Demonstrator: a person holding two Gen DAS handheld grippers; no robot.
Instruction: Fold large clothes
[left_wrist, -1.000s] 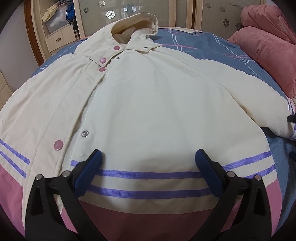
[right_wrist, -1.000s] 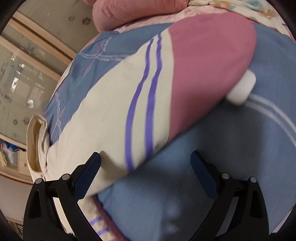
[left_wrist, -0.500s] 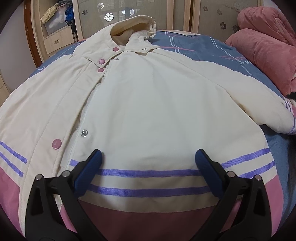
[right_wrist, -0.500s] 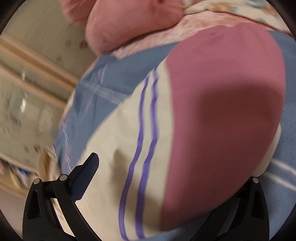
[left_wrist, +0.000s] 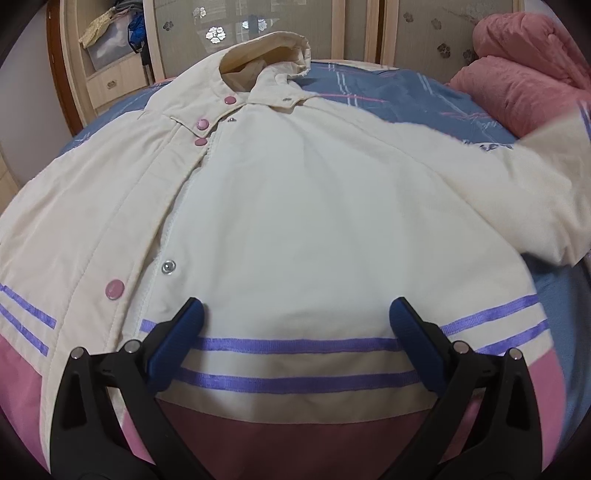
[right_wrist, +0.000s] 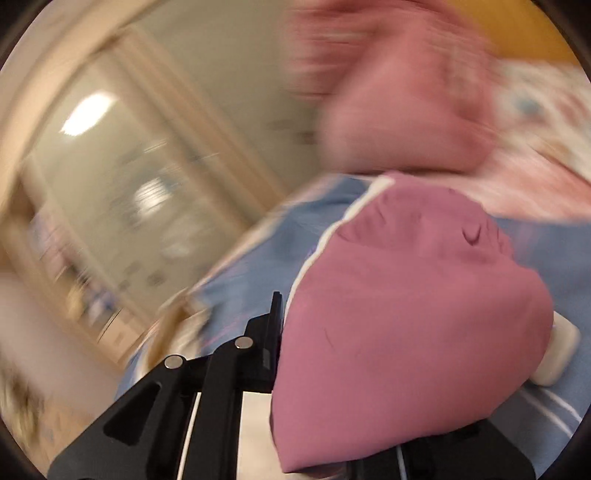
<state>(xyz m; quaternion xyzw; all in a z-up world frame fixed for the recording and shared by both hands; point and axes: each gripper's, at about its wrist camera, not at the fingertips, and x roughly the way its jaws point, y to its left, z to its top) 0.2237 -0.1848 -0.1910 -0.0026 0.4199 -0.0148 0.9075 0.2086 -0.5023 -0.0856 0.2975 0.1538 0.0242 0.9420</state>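
Note:
A cream jacket (left_wrist: 295, 206) with purple stripes, a pink hem and pink snaps lies front-up on the bed. My left gripper (left_wrist: 295, 325) is open and empty, hovering just above the jacket's lower front. The jacket's right sleeve (left_wrist: 535, 192) is lifted off the bed at the right edge of the left wrist view. In the blurred right wrist view, my right gripper (right_wrist: 369, 369) is shut on the sleeve's pink cuff (right_wrist: 406, 332), which bunches over the fingers and hides the right one.
The bed has a blue plaid sheet (left_wrist: 388, 96). Pink quilts (left_wrist: 524, 74) are piled at the far right. Sliding wardrobe doors (left_wrist: 417, 33) and a wooden shelf unit (left_wrist: 107, 55) stand behind the bed.
My right gripper moved onto the sleeve cuff, shut on it and lifted it; the sleeve now rises at the right. The left gripper has barely moved.

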